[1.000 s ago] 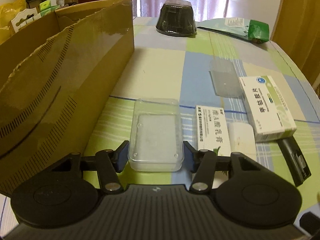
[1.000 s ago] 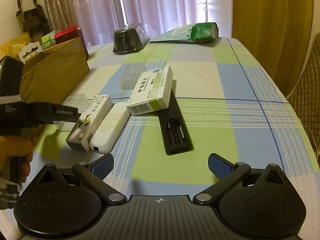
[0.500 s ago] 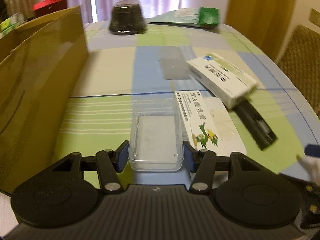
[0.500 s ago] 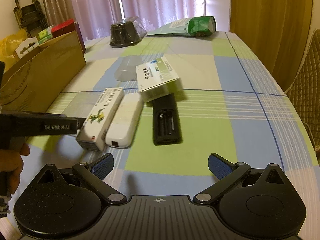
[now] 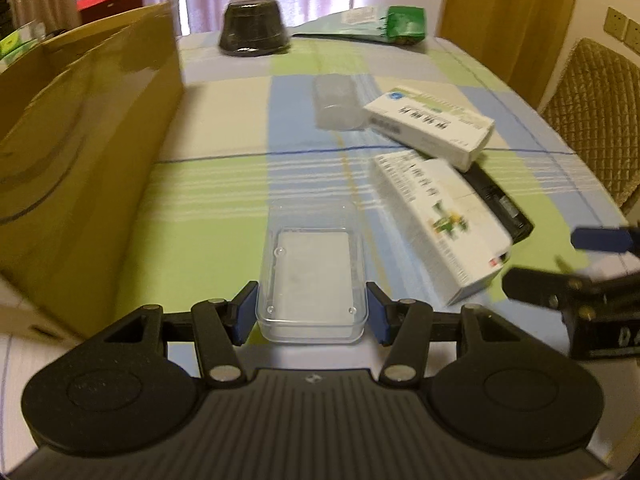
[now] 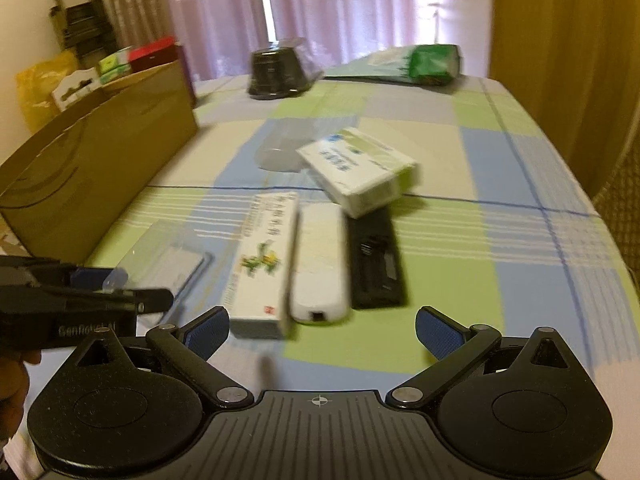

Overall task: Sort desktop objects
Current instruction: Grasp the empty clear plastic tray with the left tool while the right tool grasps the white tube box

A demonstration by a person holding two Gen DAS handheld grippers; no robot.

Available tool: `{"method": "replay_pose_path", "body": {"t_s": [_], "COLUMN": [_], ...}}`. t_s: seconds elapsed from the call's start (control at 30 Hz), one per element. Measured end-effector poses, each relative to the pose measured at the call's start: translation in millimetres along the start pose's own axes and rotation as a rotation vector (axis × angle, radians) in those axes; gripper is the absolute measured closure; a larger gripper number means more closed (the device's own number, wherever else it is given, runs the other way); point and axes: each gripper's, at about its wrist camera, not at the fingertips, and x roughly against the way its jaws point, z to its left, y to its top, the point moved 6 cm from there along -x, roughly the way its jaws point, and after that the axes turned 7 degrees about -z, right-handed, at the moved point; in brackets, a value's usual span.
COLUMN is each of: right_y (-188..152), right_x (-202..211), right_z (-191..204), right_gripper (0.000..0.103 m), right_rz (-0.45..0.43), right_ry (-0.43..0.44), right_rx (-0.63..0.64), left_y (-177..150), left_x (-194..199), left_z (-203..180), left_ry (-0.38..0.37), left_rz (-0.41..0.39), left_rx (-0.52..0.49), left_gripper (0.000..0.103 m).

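My left gripper [image 5: 312,316] is shut on a clear plastic box [image 5: 312,276], its blue pads pressing both long sides. The right wrist view shows the same clear box [image 6: 164,256] low over the tablecloth, in the left gripper [image 6: 92,284]. My right gripper [image 6: 322,332] is open with nothing between its fingers, just short of a white device [image 6: 320,256] and a white ointment box [image 6: 264,256]. A black remote [image 6: 376,260] lies beside them. A white and green medicine box [image 6: 360,164] rests partly on the remote.
An open cardboard box [image 5: 80,140] stands along the left side. Farther back are a clear lid [image 5: 336,100], a black container [image 5: 254,30] and a green bag [image 5: 400,26]. A woven chair [image 5: 592,100] stands off the table's right edge.
The left gripper has swung to the right with the clear box still in it. The right gripper has come forward and left, closer to the ointment box and white device.
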Motion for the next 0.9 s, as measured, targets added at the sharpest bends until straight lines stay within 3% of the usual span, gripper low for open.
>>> {"method": "replay_pose_path", "body": {"t_s": [0.07,0.1,0.2,0.3,0.5,0.7,0.8,0.87,0.9], "right_y": [2,2,5,7,3,-24,-38,-42,-44], "right_x": [-8,-12,-24,-35,-43,-2,17,22,24], "right_z": [10,14,29,43,50,39,32,30,29], "right_gripper": [0.008,0.019,0.022,0.050,0.065,0.065,0.065,0.052,0.037], "right_rz": [0.004,0.005,0.011,0.016,0.044,0.096,0.099,0.086,0.080], "right_ry": [0.003,0.004,0.008,0.011,0.004,0.025,0.013,0.006,0.003], "right_rx": [0.033,0.050,0.100,0.150,0.176,0.173,0.176,0.175,0.174], "left_y": [-3,-4,-6,-8,-12,-14,-13,-12,-11], "left_x": [3,4,6,7,9,17,17,13,10], "left_z": [5,7,12,15,14,4,1,0,1], "left_ry": [0.005,0.007,0.010,0.016,0.011,-0.001,0.021,0.036,0.044], "left_rz": [0.002,0.001,0.001,0.000,0.004,-0.006,-0.017,-0.013,-0.008], "left_rx": [0.006,0.009,0.025,0.026,0.005,-0.043,-0.073,-0.077,-0.076], "left_gripper": [0.052,0.052,0.050,0.047,0.046,0.045,0.032,0.032,0.032]}}
